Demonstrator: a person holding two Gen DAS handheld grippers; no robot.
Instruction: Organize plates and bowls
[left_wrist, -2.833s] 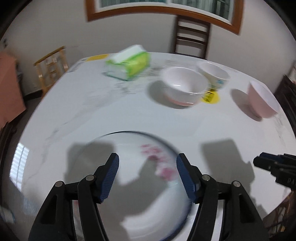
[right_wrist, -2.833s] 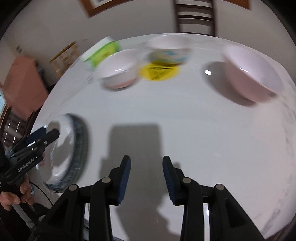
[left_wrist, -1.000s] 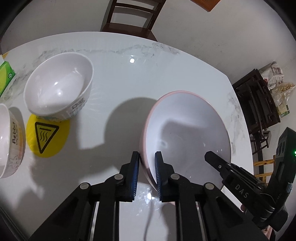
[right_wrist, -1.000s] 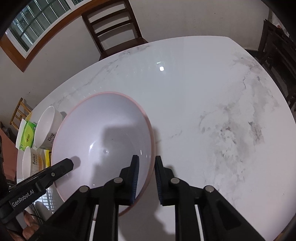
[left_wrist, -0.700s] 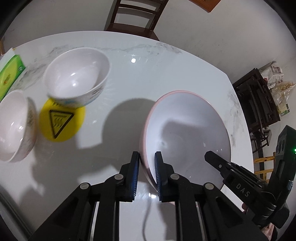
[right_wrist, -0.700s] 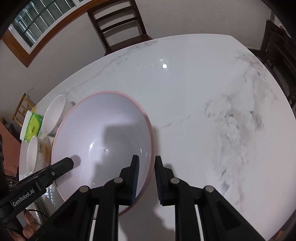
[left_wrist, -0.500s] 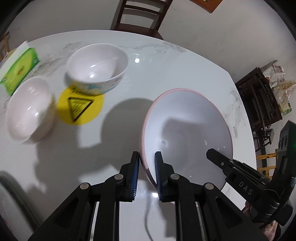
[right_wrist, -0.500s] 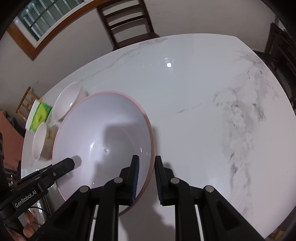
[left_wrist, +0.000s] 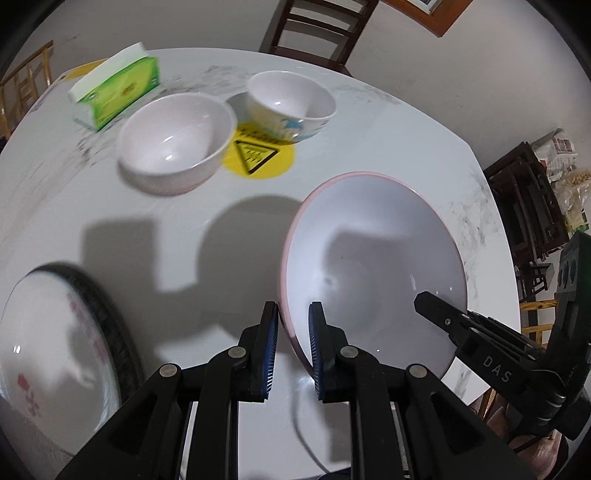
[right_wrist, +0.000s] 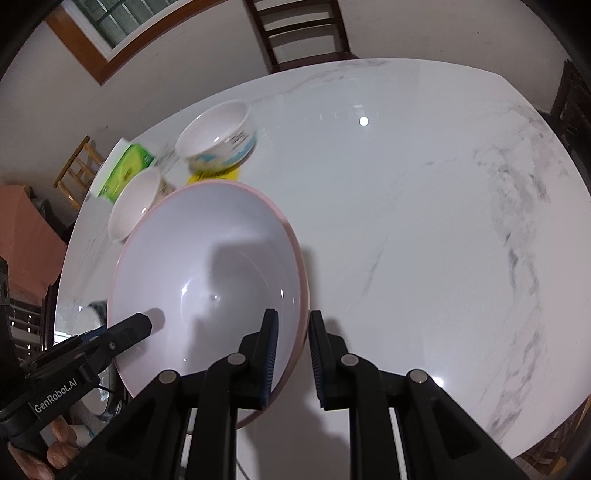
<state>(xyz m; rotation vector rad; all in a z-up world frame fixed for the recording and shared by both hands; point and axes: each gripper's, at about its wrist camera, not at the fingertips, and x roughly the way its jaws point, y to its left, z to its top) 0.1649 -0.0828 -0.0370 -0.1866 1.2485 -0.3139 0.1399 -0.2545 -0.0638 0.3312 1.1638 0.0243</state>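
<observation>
We are gripping the large pink-rimmed white bowl (left_wrist: 373, 254) above the white marble tabletop (left_wrist: 388, 122): our left tongs (left_wrist: 292, 347) are clamping its left rim, our right tongs (right_wrist: 291, 356) are clamping its right rim.

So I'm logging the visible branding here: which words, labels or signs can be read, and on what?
"DAS": on the right tool, seen from the left wrist.
"GenRobot.AI": on the left tool, seen from the right wrist.
Black warning triangle with wavy lines, no words: on the yellow round mat.
Print on the green tissue box: too blurred to read.
Print on the patterned small bowl: too blurred to read.
</observation>
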